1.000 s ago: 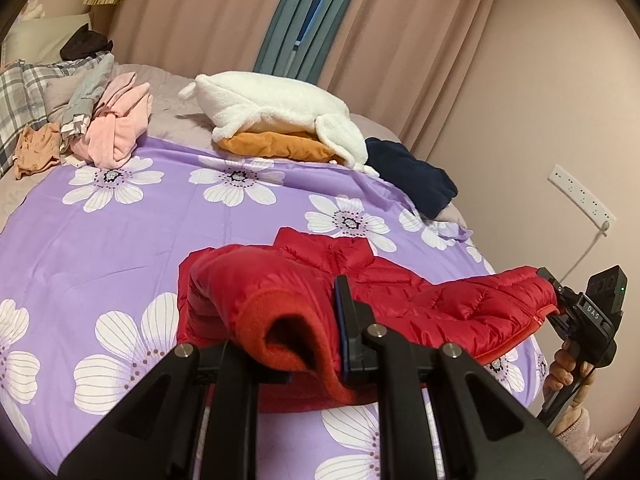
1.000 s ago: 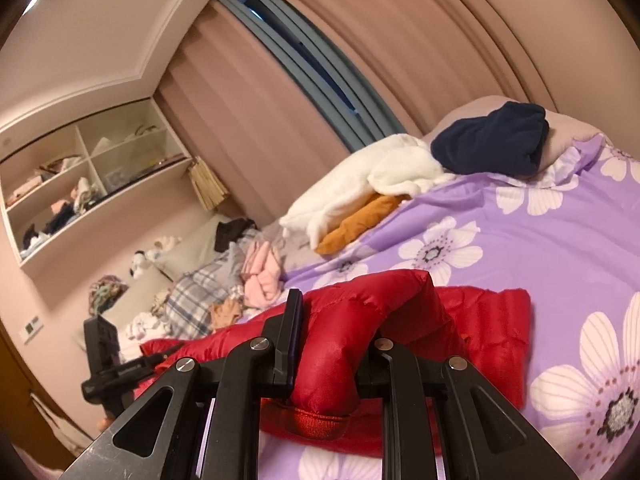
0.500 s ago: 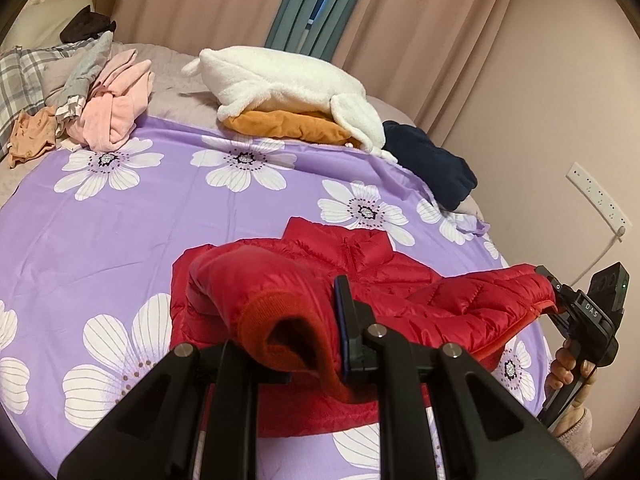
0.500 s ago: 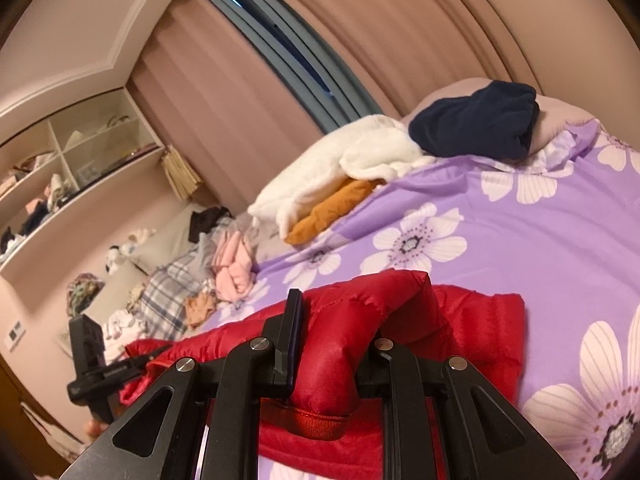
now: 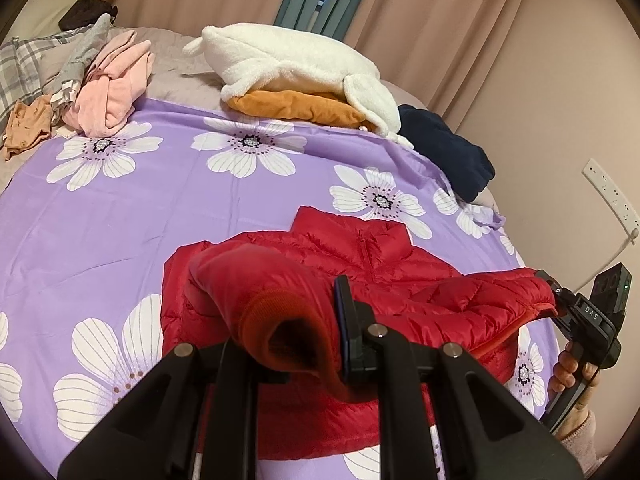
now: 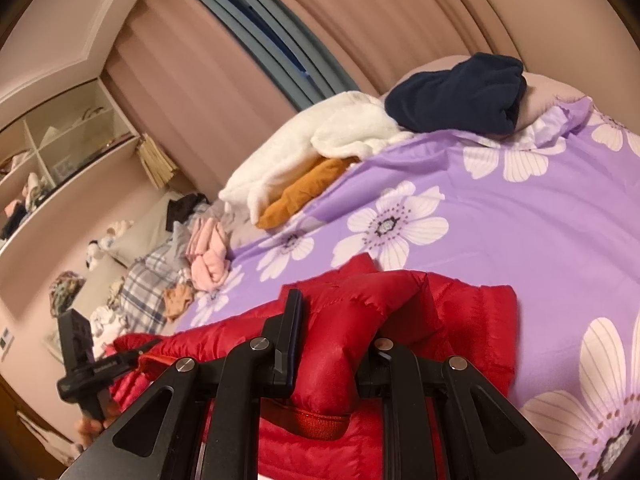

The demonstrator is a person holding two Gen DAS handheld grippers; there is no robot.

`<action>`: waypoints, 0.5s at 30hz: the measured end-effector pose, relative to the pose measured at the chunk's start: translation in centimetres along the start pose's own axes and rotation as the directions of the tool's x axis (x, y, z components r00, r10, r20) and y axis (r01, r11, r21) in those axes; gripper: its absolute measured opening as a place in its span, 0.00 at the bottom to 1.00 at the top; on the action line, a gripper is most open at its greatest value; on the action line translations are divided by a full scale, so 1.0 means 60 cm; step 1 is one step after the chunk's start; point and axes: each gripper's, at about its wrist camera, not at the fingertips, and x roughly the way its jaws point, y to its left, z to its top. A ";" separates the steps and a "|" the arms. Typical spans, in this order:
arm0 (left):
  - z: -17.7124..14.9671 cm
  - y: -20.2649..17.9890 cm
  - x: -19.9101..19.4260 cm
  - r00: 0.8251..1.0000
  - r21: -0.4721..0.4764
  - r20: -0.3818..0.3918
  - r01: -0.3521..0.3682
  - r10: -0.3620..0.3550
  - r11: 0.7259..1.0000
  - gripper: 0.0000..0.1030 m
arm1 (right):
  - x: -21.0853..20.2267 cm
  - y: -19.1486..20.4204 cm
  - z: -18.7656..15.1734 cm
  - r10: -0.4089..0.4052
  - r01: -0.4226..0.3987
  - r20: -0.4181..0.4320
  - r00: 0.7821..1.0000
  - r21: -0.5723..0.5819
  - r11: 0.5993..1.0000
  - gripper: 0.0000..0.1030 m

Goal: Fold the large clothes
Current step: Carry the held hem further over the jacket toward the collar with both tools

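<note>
The red puffy jacket (image 5: 360,280) lies on the purple flower bedspread (image 5: 200,208). The left gripper (image 5: 288,344) is squeezed tight on one sleeve cuff, and the right gripper (image 6: 332,356) pinches the other. The folding has only just begun; the sleeves and body are not folded yet.

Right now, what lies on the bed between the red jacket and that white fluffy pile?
Only bare purple flowered bedspread lies between the red jacket and the white fleece pile, with no clothes there. The left wrist view shows it best.
</note>
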 end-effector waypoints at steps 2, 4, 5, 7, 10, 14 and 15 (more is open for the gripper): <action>0.002 0.002 0.008 1.000 -0.002 -0.005 -0.003 0.003 1.000 0.16 | 0.007 -0.002 0.001 -0.012 0.012 -0.008 1.000 -0.002 1.000 0.20; 0.005 0.006 0.019 1.000 -0.008 -0.014 -0.008 0.008 1.000 0.16 | 0.015 -0.004 0.002 -0.025 0.025 -0.017 1.000 -0.004 1.000 0.20; 0.005 0.007 0.022 1.000 -0.009 -0.017 -0.010 0.010 1.000 0.16 | 0.019 -0.004 0.003 -0.033 0.033 -0.021 0.999 -0.010 0.999 0.20; 0.007 0.013 0.035 0.999 -0.015 -0.029 -0.018 0.017 1.000 0.16 | 0.027 -0.007 0.004 -0.044 0.043 -0.029 0.999 -0.017 0.999 0.20; 0.012 0.020 0.053 0.998 -0.021 -0.046 -0.032 0.031 0.999 0.16 | 0.042 -0.013 0.005 -0.061 0.061 -0.042 0.997 -0.019 0.998 0.20; 0.018 0.027 0.076 0.997 -0.029 -0.066 -0.049 0.047 0.998 0.16 | 0.063 -0.024 0.008 -0.080 0.079 -0.060 0.995 -0.010 0.997 0.20; 0.020 0.028 0.082 0.996 -0.029 -0.069 -0.053 0.051 0.998 0.16 | 0.067 -0.026 0.009 -0.083 0.083 -0.063 0.995 -0.012 0.996 0.20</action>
